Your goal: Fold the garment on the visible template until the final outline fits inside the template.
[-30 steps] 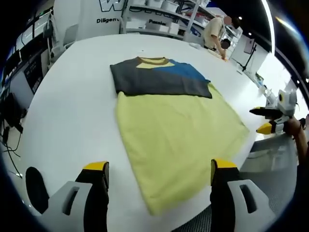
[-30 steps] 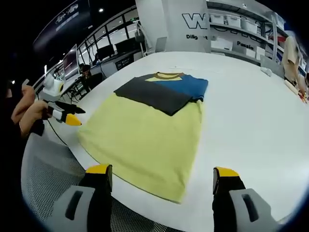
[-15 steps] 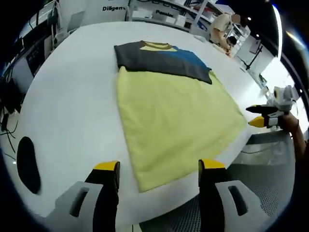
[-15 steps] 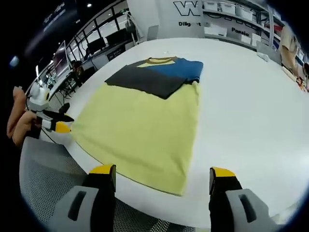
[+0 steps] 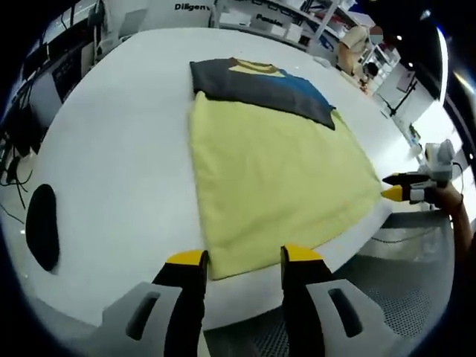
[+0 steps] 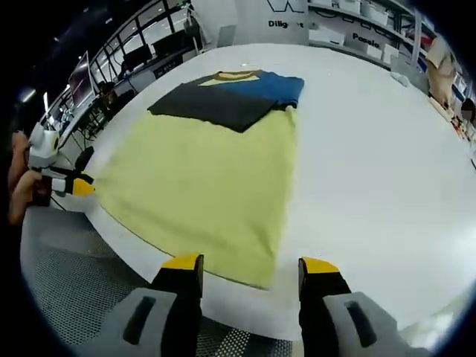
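Yellow cloth, the lower part of the garment point(image 5: 275, 178), lies flat on the white counter point(image 5: 111, 149), and its dark grey and blue upper part is already folded across at the far end. I cannot make out any template outline under the cloth.

At the left, the left tool point(image 5: 242, 258) hovers with its jaws apart, holding nothing, and the near left corner of the hem lies just ahead between the yellow tips. The right tool point(image 6: 249, 265) is the same at the near right corner: jaws apart, empty, the corner just ahead.

I judge the step is to take both hem corners. To do it well, each tool should go low to the counter and close on the corner itself, so that only the hem is pinched. Both should then lift together and carry the hem evenly toward the collar, otherwise the fold will be skewed. The hem lies close to the counter edge, so pulling toward the person could drag the cloth off.
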A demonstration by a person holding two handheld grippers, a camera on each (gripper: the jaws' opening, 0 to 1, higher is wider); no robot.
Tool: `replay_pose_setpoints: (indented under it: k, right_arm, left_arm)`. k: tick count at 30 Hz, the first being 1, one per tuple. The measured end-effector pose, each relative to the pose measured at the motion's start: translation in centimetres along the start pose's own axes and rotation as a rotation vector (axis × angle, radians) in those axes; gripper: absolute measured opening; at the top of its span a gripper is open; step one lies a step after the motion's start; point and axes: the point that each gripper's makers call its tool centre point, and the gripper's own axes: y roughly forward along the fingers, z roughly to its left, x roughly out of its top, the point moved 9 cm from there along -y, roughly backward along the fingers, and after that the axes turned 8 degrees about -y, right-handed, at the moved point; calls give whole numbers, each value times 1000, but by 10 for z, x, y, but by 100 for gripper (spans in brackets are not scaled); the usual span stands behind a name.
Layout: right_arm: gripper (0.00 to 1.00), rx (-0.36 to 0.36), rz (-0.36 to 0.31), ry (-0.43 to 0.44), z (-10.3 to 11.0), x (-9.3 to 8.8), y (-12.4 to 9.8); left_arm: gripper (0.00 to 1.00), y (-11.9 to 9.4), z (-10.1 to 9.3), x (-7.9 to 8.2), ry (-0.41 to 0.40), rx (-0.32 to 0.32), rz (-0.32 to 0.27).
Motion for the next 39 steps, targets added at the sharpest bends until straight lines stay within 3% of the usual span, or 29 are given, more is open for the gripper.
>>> replay_pose_setpoints:
  k: [5,11,16,20,34,39]
  right_arm:
    - [22,-3,19,0,-1,-2,0]
    - [12,-10,43,5,-1,-5,-1]
    - [0,-27,60,11,-3,-7,0]
    - [0,-24,62,9,-3,-7,0]
    - [0,-6,62,-22,-4,-7,0]
    - [0,3,60,-21,-4,-6,-2]
  left_arm:
    - [29,-1,2,-2,34,52,7]
    - [25,-2,5,-4,70,100,20]
    - [22,-3,8,-4,50,102,15]
    - [15,-4,12,-6,51,123,28]
    - [9,-4,12,-6,92,118,27]
    - [8,-5,8,-6,140,126,37]
